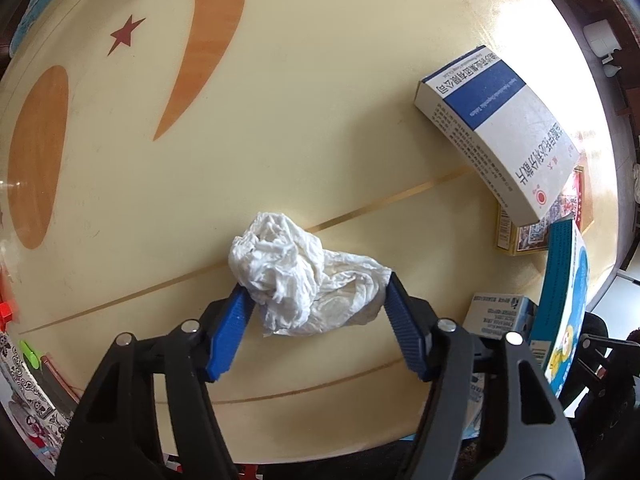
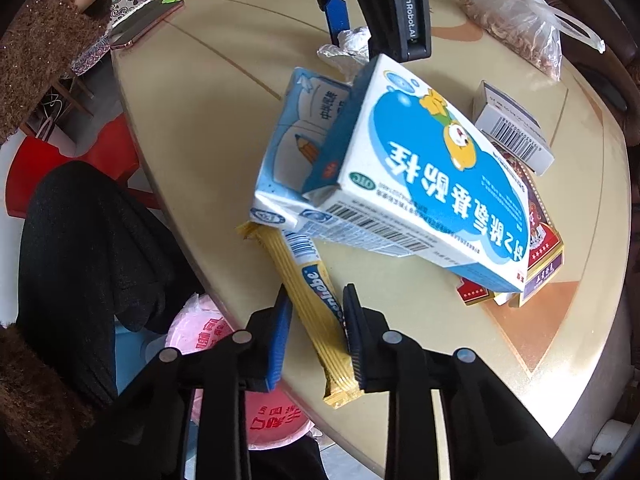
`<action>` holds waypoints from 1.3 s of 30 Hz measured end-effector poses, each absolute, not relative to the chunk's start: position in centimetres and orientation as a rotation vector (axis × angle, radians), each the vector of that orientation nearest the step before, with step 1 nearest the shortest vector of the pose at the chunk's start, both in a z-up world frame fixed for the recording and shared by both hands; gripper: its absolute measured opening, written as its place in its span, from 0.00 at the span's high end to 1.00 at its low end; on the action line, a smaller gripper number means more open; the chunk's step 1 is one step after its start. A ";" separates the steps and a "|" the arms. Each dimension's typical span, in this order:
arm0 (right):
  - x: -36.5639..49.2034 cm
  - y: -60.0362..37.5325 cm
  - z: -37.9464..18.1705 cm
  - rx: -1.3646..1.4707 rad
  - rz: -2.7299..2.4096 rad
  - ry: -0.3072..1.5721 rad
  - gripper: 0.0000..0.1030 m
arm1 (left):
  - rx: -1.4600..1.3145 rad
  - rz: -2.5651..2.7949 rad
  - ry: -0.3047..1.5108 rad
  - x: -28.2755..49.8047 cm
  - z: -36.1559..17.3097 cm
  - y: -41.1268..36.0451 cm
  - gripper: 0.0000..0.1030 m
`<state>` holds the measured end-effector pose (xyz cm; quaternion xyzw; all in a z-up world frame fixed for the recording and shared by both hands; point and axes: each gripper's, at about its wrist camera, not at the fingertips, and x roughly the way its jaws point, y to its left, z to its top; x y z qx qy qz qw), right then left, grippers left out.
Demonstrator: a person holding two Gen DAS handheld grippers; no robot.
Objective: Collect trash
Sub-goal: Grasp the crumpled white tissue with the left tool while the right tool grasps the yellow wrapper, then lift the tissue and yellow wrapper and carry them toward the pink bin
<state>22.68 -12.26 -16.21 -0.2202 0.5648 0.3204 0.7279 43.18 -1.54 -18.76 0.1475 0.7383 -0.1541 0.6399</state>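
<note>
While both tools point down at the cream bench (image 1: 320,80), we see the left tool (image 1: 316,288) with its blue pads touching either side of a crumpled white tissue (image 1: 296,276) lying on the bench near its front edge. Our right tool (image 2: 316,300) is clamped on a yellow wrapper (image 2: 316,304) that lies flat by the bench edge, one end tucked under a blue-and-white carton (image 2: 420,168). A white-and-blue box (image 1: 492,124) lies well apart from the tissue.
</note>
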 end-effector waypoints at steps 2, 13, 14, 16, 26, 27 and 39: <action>22.7 -12.1 -16.3 -0.472 0.705 1.254 0.78 | 0.340 -0.353 1.683 43.2 -18.6 -1.4 0.52; 22.2 -12.0 -16.1 -0.427 0.706 1.290 0.84 | 0.359 -0.343 1.644 41.1 -17.1 -1.9 0.73; 22.0 -11.9 -16.1 -0.425 0.712 1.294 0.84 | 0.356 -0.340 1.639 41.0 -16.9 -1.9 0.74; 21.6 -11.9 -15.9 -0.431 0.714 1.296 0.84 | 0.352 -0.342 1.630 40.4 -16.4 -1.7 0.76; 19.7 -11.1 -15.5 -0.400 0.714 1.294 0.85 | 0.317 -0.321 1.597 38.8 -14.3 0.4 0.78; 19.5 -11.2 -15.3 -0.398 0.710 1.288 0.85 | 0.315 -0.320 1.596 37.8 -14.0 0.8 0.78; 18.0 -13.2 -13.7 -0.352 0.642 1.260 0.85 | 0.325 -0.299 1.539 36.8 -10.8 0.6 0.78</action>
